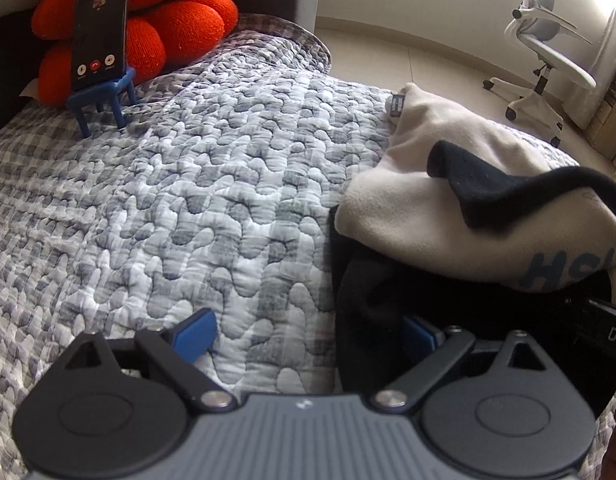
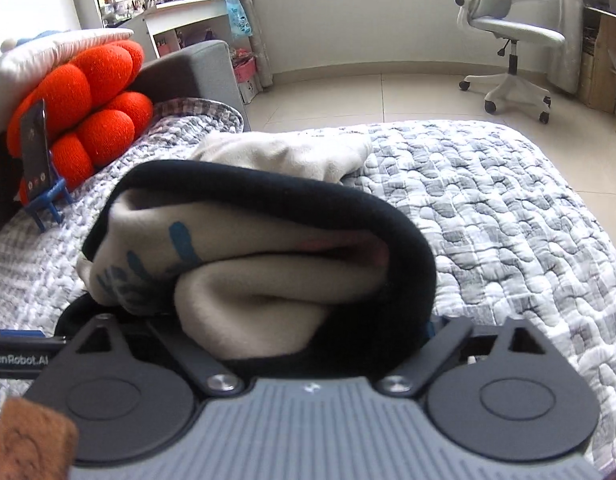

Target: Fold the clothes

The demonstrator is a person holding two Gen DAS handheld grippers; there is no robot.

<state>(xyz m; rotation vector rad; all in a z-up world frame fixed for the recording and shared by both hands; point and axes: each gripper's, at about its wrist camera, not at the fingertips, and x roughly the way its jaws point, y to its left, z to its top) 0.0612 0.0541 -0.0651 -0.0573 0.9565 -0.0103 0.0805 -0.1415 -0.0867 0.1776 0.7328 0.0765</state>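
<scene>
Now, mid-fold: both grippers crowd the cream garment's black-trimmed edge.
Left gripper (image 1: pixel 308 340) gapes wide beside it; right gripper's (image 2: pixel 304 332) fingertips are buried, grip uncertain. Cream garment (image 2: pixel 268 288) sits bunched on the quilt (image 2: pixel 507 208); next, flatten it. Beyond, the phone (image 1: pixel 100 24).

left claw (image 1: pixel 308 338): black round hubs, ribbed grey body, silver screws, blue pads | right claw (image 2: pixel 308 332): same build, white "GenRobot.AI" lettering alongside
</scene>
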